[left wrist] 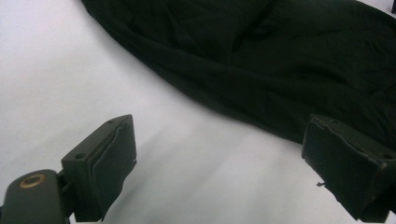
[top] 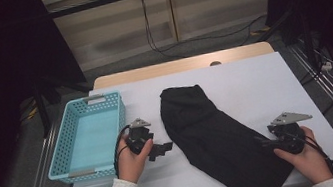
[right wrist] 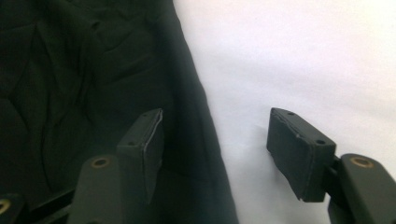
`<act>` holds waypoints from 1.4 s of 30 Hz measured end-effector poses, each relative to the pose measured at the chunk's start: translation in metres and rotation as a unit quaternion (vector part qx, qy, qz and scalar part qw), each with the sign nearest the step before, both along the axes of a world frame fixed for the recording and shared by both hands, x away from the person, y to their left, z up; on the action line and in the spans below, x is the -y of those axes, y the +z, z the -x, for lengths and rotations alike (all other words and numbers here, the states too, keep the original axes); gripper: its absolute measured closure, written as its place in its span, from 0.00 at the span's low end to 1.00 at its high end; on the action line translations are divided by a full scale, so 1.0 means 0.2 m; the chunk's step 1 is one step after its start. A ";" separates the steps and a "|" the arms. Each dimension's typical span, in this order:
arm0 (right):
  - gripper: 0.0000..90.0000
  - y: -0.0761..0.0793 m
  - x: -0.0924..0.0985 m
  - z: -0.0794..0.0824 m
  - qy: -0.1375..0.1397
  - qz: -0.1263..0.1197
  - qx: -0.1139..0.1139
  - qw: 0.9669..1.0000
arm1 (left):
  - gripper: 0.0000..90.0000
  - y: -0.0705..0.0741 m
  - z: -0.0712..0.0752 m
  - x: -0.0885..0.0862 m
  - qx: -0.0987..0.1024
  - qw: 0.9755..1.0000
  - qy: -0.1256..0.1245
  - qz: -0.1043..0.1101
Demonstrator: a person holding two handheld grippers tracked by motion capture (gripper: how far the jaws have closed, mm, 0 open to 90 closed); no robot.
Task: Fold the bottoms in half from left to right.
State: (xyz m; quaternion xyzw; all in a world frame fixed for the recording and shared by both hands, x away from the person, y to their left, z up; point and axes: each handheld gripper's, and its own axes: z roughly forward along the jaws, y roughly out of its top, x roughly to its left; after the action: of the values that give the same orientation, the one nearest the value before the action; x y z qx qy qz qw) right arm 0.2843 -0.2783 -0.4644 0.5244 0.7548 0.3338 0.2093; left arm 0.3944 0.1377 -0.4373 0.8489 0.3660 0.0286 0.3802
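Near the left edge of the table (top: 231, 70), a light blue perforated basket (top: 63, 145) is seen, with nothing in it. Just right of it, the left gripper (top: 163, 149) is held low over the white surface, pointing toward the black garment (top: 211, 132); its jaws stand wide apart with nothing between them, the cloth's edge lying just beyond. The garment is spread diagonally from the table's middle to its near edge, where its lower end hangs over. At the near right corner, the right gripper (right wrist: 215, 144) is set at the cloth's right border, jaws partly apart, the hem lying between them but not yet pinched. The step in hand is judged to be the approach for a grasp. Next, both tools would need to be closed on the fabric's edges before it can be lifted or folded.
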 end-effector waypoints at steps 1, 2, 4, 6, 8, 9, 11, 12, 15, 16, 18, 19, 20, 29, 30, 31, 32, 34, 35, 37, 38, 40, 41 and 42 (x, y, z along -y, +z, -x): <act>0.51 0.00 0.00 0.00 0.001 -0.004 -0.004 1.000 | 0.11 0.00 0.00 0.00 0.001 1.000 -0.002 -0.003; 0.55 0.01 0.00 0.01 -0.001 -0.009 -0.007 1.000 | 0.11 0.00 0.00 0.00 0.000 1.000 -0.004 -0.002; 0.60 0.00 -0.01 0.02 -0.004 -0.010 -0.002 1.000 | 0.11 0.00 0.00 0.01 0.001 1.000 -0.005 -0.007; 0.64 0.00 -0.02 0.03 -0.009 -0.016 -0.005 1.000 | 0.11 0.00 0.00 0.01 -0.001 1.000 -0.007 -0.006; 0.70 0.00 -0.01 0.03 -0.011 -0.022 -0.007 1.000 | 0.11 0.00 0.01 0.01 0.000 1.000 -0.008 -0.007; 0.73 0.00 -0.01 0.03 -0.014 -0.029 -0.007 0.999 | 0.11 0.00 0.01 0.02 0.000 1.000 -0.006 -0.007; 0.76 0.00 -0.01 0.03 -0.013 -0.031 -0.009 0.999 | 0.11 0.00 0.02 0.02 0.002 1.000 -0.005 -0.007; 0.76 0.00 -0.01 0.03 -0.016 -0.031 -0.010 0.999 | 0.11 0.00 0.02 0.02 0.004 1.000 -0.004 -0.007; 0.79 0.01 -0.03 0.03 -0.023 -0.024 -0.016 0.999 | 0.11 0.00 0.02 0.02 0.003 1.000 -0.007 -0.009; 0.80 0.01 -0.03 0.03 -0.023 -0.025 -0.017 0.999 | 0.11 -0.01 0.02 0.02 0.003 1.000 -0.007 -0.010; 0.84 0.01 -0.03 0.03 -0.021 -0.031 -0.019 0.999 | 0.11 -0.01 0.01 0.02 0.002 1.000 -0.007 -0.010; 0.86 0.01 -0.02 0.03 -0.020 -0.034 -0.020 0.999 | 0.11 -0.01 0.01 0.02 0.003 1.000 -0.007 -0.011; 0.88 0.00 -0.02 0.03 -0.019 -0.036 -0.021 0.999 | 0.11 -0.01 0.01 0.02 0.003 1.000 -0.009 -0.013; 0.99 -0.01 0.00 0.03 -0.016 -0.087 -0.027 0.996 | 0.11 0.00 0.01 0.02 0.006 1.000 -0.003 -0.004; 0.99 -0.01 0.01 0.03 -0.015 -0.093 -0.028 0.995 | 0.11 0.00 0.01 0.02 0.006 1.000 -0.003 -0.004; 0.99 -0.01 0.01 0.02 -0.012 -0.091 -0.027 0.995 | 0.11 0.00 0.01 0.02 0.005 1.000 -0.003 -0.003; 0.99 0.00 0.01 0.02 -0.007 -0.084 -0.027 0.996 | 0.11 -0.01 0.01 0.02 0.004 1.000 -0.002 -0.002; 0.99 0.01 0.01 0.01 -0.005 -0.078 -0.024 0.997 | 0.11 -0.01 0.00 0.02 0.003 1.000 -0.005 -0.005; 0.99 0.03 0.01 0.01 -0.008 -0.082 -0.019 0.996 | 0.11 -0.01 0.00 0.02 0.002 1.000 -0.005 -0.005; 1.00 0.04 0.02 -0.01 -0.007 -0.088 -0.018 0.996 | 0.11 -0.01 -0.01 0.01 0.002 1.000 -0.002 -0.005; 0.99 0.04 0.02 -0.01 -0.006 -0.089 -0.021 0.996 | 0.11 -0.01 -0.01 0.00 -0.001 1.000 0.001 -0.002; 0.99 0.03 0.01 -0.01 -0.003 -0.077 -0.025 0.997 | 0.11 -0.01 -0.01 0.00 0.002 1.000 0.001 -0.003; 1.00 0.03 0.01 -0.01 -0.001 -0.076 -0.028 0.997 | 0.11 0.00 0.00 0.00 0.004 1.000 0.003 -0.001; 0.99 0.02 0.01 -0.02 -0.001 -0.077 -0.028 0.997 | 0.11 0.00 0.00 -0.01 0.005 1.000 0.002 0.001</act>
State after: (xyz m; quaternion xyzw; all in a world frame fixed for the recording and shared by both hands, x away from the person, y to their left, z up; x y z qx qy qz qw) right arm 0.2873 -0.2796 -0.4596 0.5493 0.7316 0.3759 0.1473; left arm 0.3945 0.1388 -0.4369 0.8477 0.3662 0.0331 0.3825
